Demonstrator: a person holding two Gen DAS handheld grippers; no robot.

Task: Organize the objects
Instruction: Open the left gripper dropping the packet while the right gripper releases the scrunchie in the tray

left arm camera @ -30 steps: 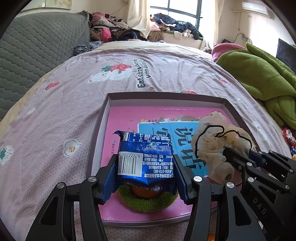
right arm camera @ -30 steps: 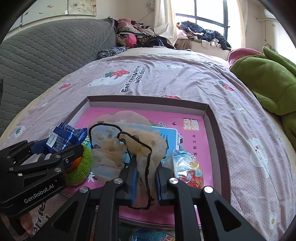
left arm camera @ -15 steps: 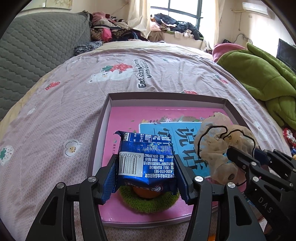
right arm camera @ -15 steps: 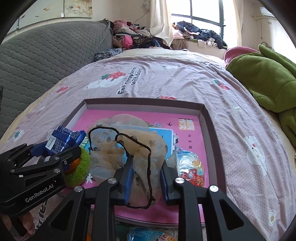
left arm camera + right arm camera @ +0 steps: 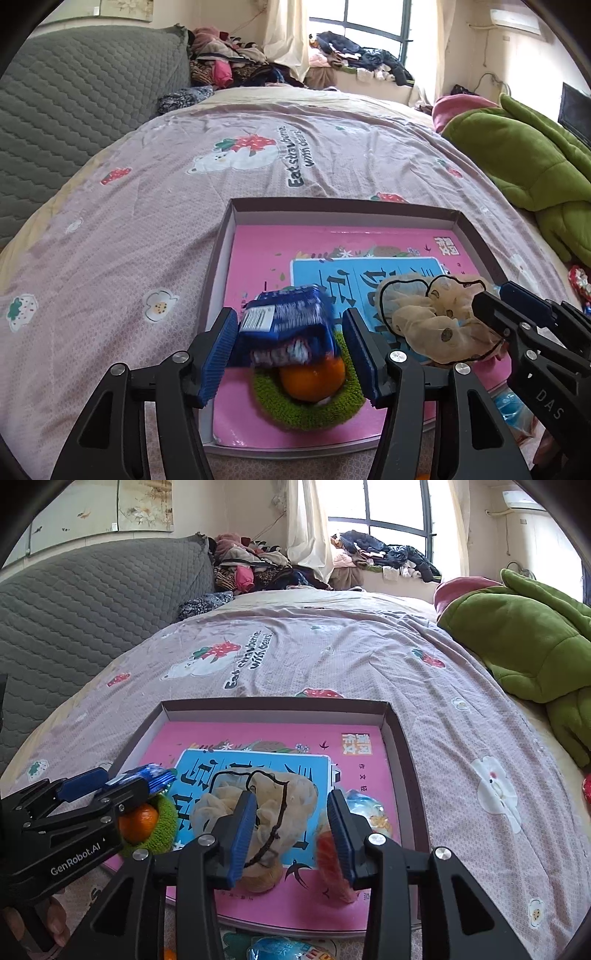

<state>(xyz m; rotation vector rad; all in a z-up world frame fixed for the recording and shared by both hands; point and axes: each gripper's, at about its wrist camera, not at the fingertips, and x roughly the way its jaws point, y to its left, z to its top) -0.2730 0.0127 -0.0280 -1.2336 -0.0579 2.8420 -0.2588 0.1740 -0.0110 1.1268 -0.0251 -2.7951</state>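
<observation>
A shallow box (image 5: 332,206) (image 5: 280,703) with a pink book (image 5: 258,258) (image 5: 229,738) inside lies on the bed. My left gripper (image 5: 290,354) (image 5: 122,786) is open; the blue snack packet (image 5: 288,328) (image 5: 147,775), blurred, drops between its jaws onto an orange (image 5: 312,380) (image 5: 136,823) in a green scrunchie (image 5: 306,413) (image 5: 162,834). My right gripper (image 5: 291,834) (image 5: 491,306) is open; the beige scrunchie (image 5: 258,805) (image 5: 432,321) lies loose on the book by its left finger. A clear candy packet (image 5: 365,812) sits beside the right finger.
The pink bedspread (image 5: 147,221) surrounds the box. A green plush blanket (image 5: 517,155) (image 5: 524,638) lies on the right, a grey quilted headboard (image 5: 74,96) on the left. Snack packets (image 5: 284,949) lie in front of the box. Clothes pile under the window (image 5: 354,48).
Both grippers have opened. The blue packet has slipped down from my left jaws onto the orange. The beige scrunchie has dropped from my right jaws onto the book.
</observation>
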